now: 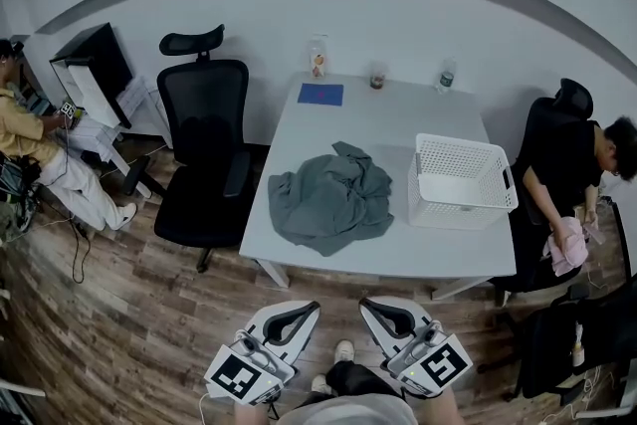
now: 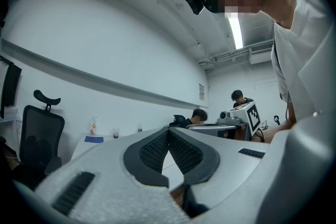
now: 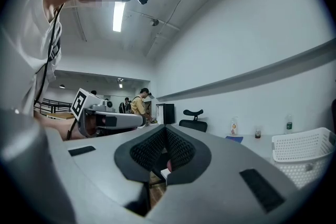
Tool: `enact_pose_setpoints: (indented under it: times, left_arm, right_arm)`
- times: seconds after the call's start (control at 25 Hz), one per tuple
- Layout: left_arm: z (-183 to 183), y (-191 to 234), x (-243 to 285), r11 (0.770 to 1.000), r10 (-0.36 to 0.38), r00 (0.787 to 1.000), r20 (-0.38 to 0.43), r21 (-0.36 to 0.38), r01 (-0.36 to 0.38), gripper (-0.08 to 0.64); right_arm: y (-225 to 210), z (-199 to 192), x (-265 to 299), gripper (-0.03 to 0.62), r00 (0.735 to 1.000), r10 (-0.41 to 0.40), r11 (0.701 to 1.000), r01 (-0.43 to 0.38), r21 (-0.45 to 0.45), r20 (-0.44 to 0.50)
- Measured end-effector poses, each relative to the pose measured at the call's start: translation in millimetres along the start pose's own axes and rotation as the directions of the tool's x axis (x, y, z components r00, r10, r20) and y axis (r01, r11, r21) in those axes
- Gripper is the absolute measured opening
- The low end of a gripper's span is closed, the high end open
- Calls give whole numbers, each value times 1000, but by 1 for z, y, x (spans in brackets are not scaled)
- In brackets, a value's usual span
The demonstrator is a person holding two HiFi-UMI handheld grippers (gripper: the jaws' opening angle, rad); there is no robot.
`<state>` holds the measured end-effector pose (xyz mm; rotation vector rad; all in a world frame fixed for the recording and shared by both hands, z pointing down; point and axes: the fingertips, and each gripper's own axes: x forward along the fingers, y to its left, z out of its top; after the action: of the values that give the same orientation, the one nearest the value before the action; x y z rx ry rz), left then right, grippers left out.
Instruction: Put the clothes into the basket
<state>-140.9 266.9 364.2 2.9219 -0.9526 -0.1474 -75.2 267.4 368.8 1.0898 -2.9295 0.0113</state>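
Clothes (image 1: pixel 331 197): grey-green, crumpled in one heap on white counter (image 1: pixel 398 129), centre-left, towards near edge. Just R of heap, not touching: white lattice basket (image 1: pixel 461 180), upright, no clothes seen inside.

Along counter's far edge, L to R: blue sheet (image 1: pixel 320 94) w/ bottle (image 1: pixel 318 58) behind it, dark cup (image 1: pixel 377 77), water bottle (image 1: pixel 446 78).

Left claw (image 1: pixel 315 307) & right claw (image 1: pixel 364 303): side by side at bottom of head view, over wood floor (image 1: pixel 129 314), well short of counter, tips pointing towards it. Both pinched fully together, tips meeting, nothing held in either.

Black office chair (image 1: pixel 204 144) at counter's L side. Seated person (image 1: pixel 567 164) at R end, pink cloth (image 1: pixel 569 246) in hand. Second person (image 1: pixel 30 139) far L.
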Motion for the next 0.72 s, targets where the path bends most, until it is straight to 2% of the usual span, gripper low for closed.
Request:
enact_pose_setpoints:
  times: [0.48, 0.72]
  left_arm:
    - [-2, 33, 63, 998, 68, 997, -27, 7, -68, 2]
    - [-5, 47, 85, 997, 72, 997, -35, 10, -72, 2]
  right_arm:
    - [-70, -2, 21, 3, 997, 79, 997, -79, 17, 11]
    - [-95, -2, 34, 4, 995, 99, 995, -99, 21, 19]
